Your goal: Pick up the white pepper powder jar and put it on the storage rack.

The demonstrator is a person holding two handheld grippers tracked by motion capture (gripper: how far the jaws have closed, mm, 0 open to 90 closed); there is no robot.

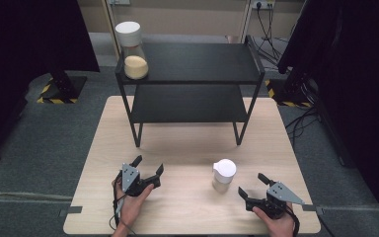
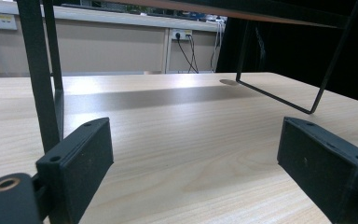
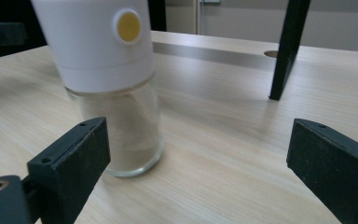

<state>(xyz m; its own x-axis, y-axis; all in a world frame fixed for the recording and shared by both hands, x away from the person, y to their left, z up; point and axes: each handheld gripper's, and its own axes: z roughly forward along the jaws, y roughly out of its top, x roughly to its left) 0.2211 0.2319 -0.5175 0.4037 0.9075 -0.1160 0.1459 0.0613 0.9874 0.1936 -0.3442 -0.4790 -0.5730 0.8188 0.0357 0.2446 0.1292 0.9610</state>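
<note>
A small glass jar (image 1: 223, 176) with a tall white cap stands on the wooden table (image 1: 187, 148), front right of centre. In the right gripper view the jar (image 3: 116, 93) sits just beyond the left jaw, its cap bearing a yellow dot. My right gripper (image 1: 253, 185) is open, right of the jar and apart from it. My left gripper (image 1: 149, 166) is open at the front left, with bare table between its jaws. A second jar (image 1: 133, 51) with yellow contents stands on the top left corner of the black shelf (image 1: 192, 74).
The black two-tier shelf stands at the table's back half; its legs (image 2: 39, 79) rise near my left gripper in the left gripper view. One leg (image 3: 286, 49) shows beyond the jar in the right gripper view. Dark curtains and stands flank the table.
</note>
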